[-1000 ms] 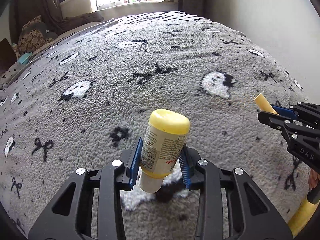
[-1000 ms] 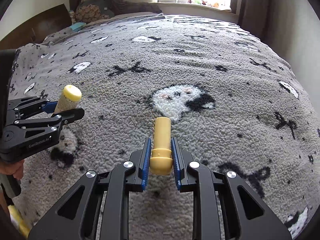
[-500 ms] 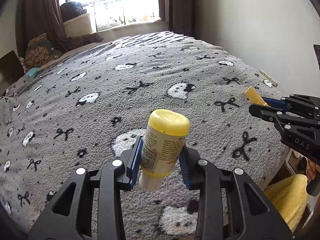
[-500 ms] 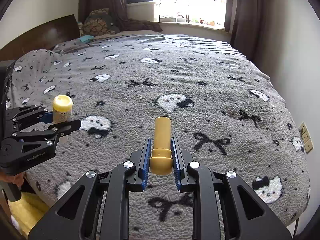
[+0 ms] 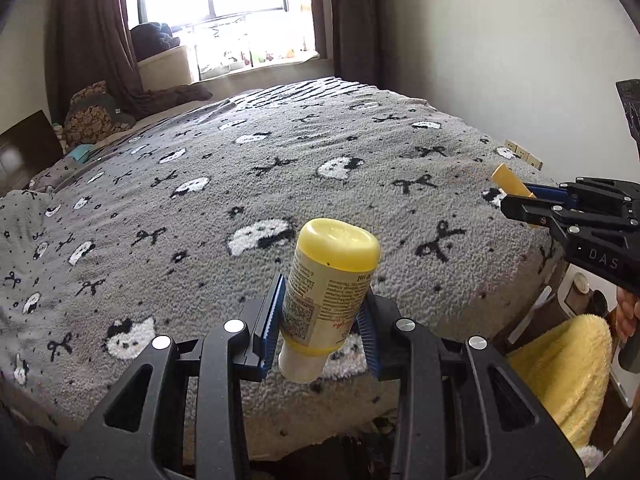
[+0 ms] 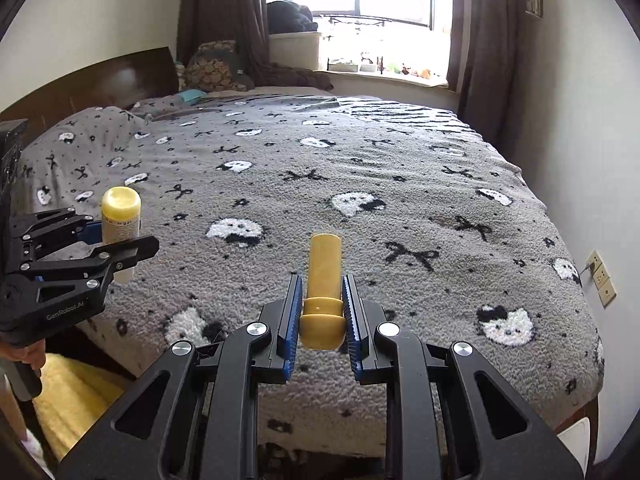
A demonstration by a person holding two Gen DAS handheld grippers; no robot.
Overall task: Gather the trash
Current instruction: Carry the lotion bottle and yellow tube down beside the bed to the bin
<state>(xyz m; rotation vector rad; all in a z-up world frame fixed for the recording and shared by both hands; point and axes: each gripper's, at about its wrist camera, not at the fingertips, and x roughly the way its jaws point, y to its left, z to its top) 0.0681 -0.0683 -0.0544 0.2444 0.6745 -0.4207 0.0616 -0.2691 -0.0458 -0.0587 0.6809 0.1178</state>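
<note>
My left gripper (image 5: 320,320) is shut on a yellow squeeze bottle (image 5: 328,280) with a printed label, held tilted with its flat end up, above the foot of the bed. The bottle also shows in the right wrist view (image 6: 120,220). My right gripper (image 6: 322,312) is shut on a small mustard-yellow tube (image 6: 323,276), held pointing forward over the bed's edge. The tube's tip shows in the left wrist view (image 5: 510,182), sticking out of the right gripper (image 5: 532,204). The left gripper shows at the left of the right wrist view (image 6: 116,240).
A bed with a grey fleece blanket (image 6: 360,184) printed with cats and bows fills both views. A dark headboard (image 6: 100,84) stands at left, a window (image 6: 360,8) with curtains behind. A yellow towel-like thing (image 5: 560,372) lies beside the bed. Wall sockets (image 6: 600,276) sit at right.
Both grippers have pulled back and up from the blanket, each keeping its item. The bed's foot edge and the floor area have come into view.
</note>
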